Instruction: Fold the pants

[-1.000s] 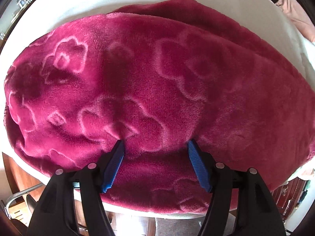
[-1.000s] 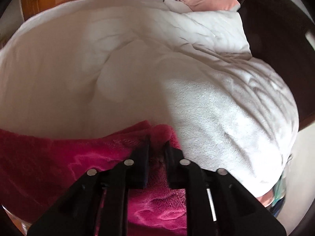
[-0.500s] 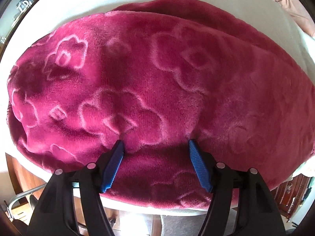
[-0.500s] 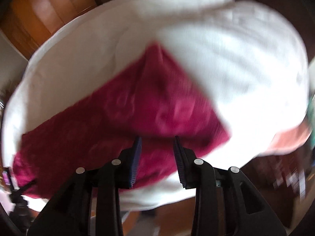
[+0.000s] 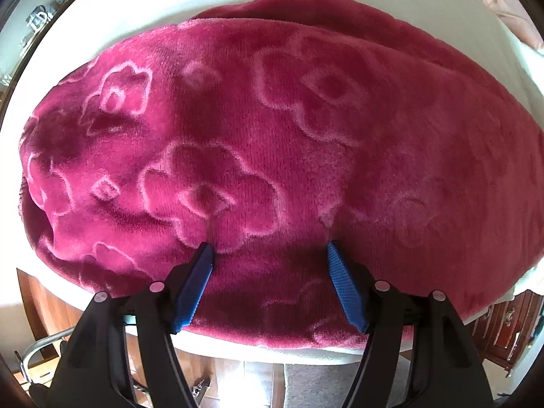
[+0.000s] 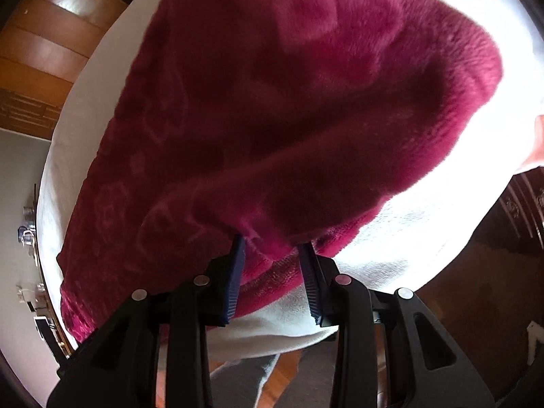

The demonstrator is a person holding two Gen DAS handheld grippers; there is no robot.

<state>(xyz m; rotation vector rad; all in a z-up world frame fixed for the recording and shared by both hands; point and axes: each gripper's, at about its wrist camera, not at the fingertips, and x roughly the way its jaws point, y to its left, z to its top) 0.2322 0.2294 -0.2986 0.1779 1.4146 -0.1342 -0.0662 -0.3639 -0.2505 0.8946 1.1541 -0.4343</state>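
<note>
While both grippers gape, pants [image 5: 289, 142] lie folded.

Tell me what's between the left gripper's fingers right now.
Only pants fleece: the left gripper is open, tips pressing it. Left wrist view.

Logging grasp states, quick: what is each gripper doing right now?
Left gripper: open, fingertips resting on the magenta flower-embossed fleece pants, holding nothing.
Right gripper: partly open around a pants fold; real grip cannot be told.
</note>
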